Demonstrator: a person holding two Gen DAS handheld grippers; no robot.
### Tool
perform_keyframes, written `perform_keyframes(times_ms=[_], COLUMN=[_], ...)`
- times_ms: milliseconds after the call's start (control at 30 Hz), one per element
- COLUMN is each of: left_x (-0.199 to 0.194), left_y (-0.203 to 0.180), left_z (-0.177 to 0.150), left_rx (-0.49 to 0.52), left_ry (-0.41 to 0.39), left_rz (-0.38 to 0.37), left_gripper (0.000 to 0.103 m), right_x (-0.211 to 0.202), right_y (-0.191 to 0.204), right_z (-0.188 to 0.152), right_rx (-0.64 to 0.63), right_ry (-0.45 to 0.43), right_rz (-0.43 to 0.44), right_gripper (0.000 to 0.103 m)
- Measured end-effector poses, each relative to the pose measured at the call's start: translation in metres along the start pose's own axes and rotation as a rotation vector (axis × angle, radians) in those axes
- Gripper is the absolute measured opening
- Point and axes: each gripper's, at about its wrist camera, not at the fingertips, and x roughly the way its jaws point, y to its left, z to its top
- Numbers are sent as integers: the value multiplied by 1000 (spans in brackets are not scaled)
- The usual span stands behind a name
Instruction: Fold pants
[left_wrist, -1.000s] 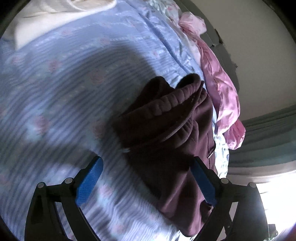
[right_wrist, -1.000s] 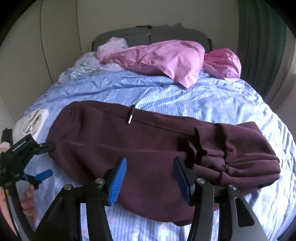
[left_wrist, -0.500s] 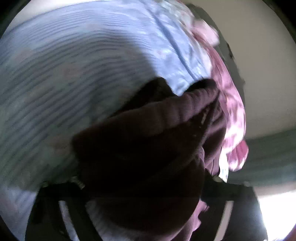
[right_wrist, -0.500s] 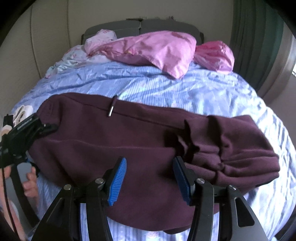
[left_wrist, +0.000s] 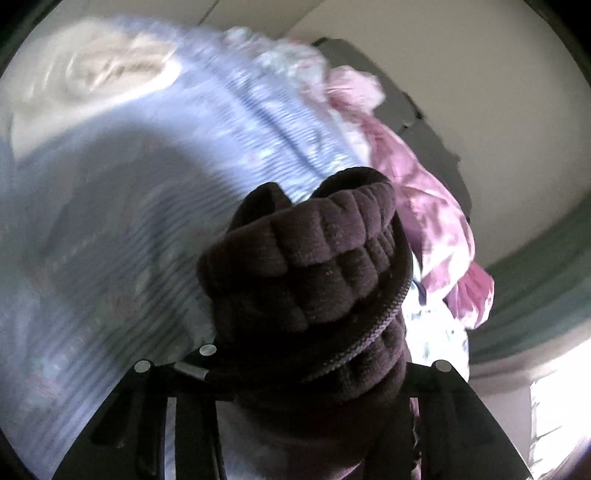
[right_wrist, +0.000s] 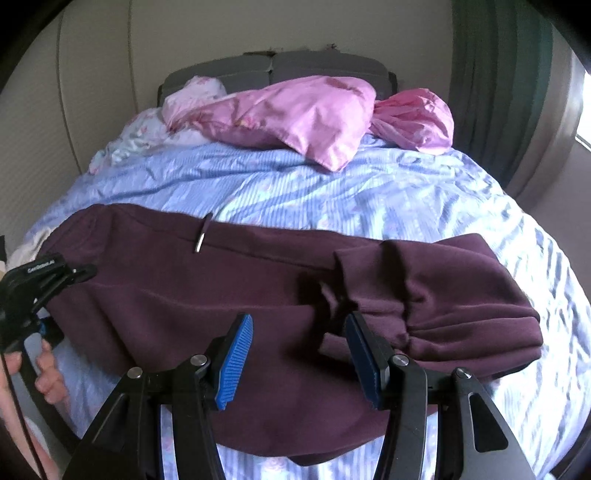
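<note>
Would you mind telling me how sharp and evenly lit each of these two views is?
Left wrist view: bedsheet motion-blurred, the maroon pants waistband sharp but dark, window corner blown out. Right wrist view: crisp, softly lit, fisheye bending the bed; the right gripper casts little shadow.

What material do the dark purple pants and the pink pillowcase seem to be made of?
The pants look like soft, matte fleece or brushed knit: the left wrist view shows a fuzzy nap on the gathered waistband, with a braided drawcord. The pink pillowcase looks like satin or a similar smooth weave, since it shines and creases sharply.
</note>
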Motion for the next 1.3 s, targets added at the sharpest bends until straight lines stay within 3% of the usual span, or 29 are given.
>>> perform_keyframes(times_ms=[267, 500, 700, 867, 1033, 1300], left_x=[-43, -70, -60, -26, 4, 25], left_y=[-73, -169, -270, -313, -328, -333], left_z=[-15, -47, -113, -191, -270, -351], left_rx=[295, 582, 858, 1057, 1191, 1407], left_ry=[-119, -188, -234, -225, -144, -185], left_rz=[43, -19, -26, 34, 37, 142], left_gripper=[38, 38, 37, 37, 37, 42], right_x=[-10, -34, -47, -58, -63, -53], right_y=[-48, -124, -168, -210, -249, -295], right_z=[20, 27, 16, 1, -22, -66], right_rx=[62, 153, 128, 116, 134, 191], right_ry=[-7, -6, -50, -77, -72, -24], right_rz=[31, 111, 51, -14, -70, -122], right_gripper=[54, 54, 54, 54, 54, 54])
